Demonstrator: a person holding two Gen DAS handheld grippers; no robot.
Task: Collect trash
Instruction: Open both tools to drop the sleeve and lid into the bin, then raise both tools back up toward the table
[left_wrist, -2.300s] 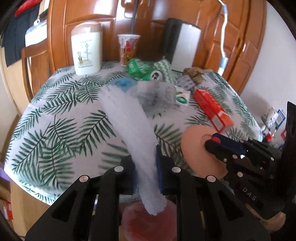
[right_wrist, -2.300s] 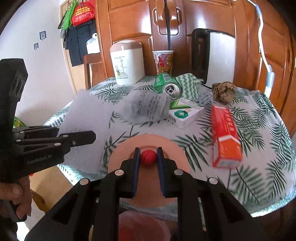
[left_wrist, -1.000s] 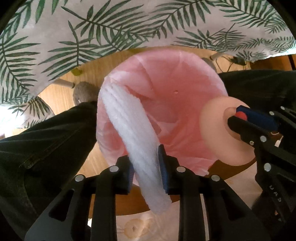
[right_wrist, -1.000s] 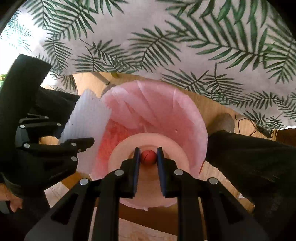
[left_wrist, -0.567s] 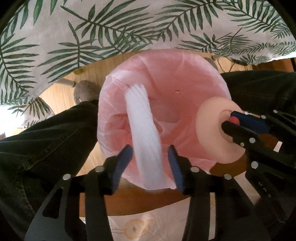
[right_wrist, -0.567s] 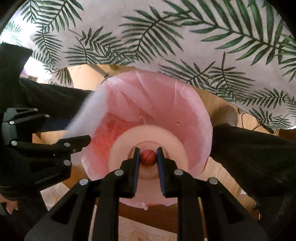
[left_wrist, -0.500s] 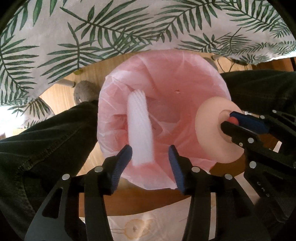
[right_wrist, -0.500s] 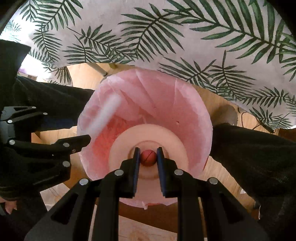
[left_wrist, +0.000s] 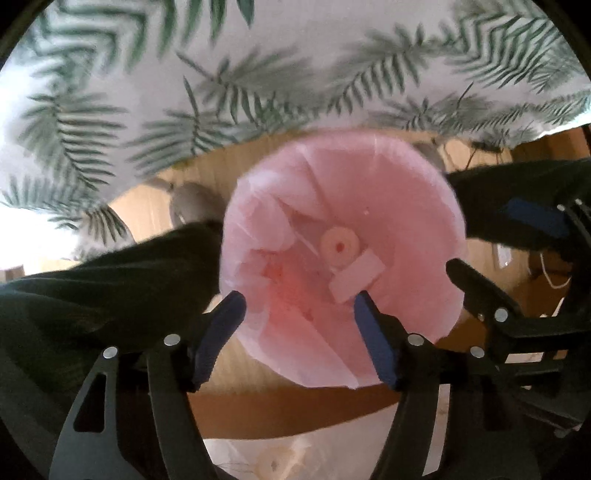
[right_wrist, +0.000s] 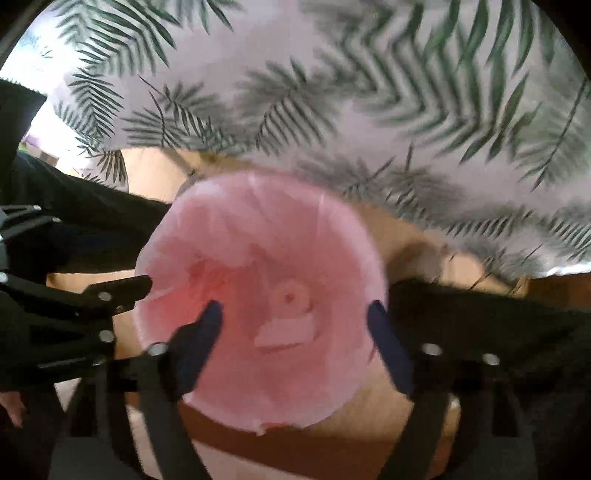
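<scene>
Both hand-held grippers, left (left_wrist: 297, 319) and right (right_wrist: 295, 326), have just been opening, empty, above the pink-lined bin (left_wrist: 424, 221); foam strip (left_wrist: 356, 277) and disc (left_wrist: 339, 246) lie inside.

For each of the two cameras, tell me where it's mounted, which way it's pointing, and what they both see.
Left wrist view: sits on the left gripper, looking down into the pink-lined bin; its own open fingers, dark trouser legs and the right gripper at right show.
Right wrist view: sits on the right gripper, aimed steeply down at the same bin; its open fingers and the left gripper at left show.
Shared: the bin holding the peach disc and white foam piece, plus the leaf-print tablecloth.
</scene>
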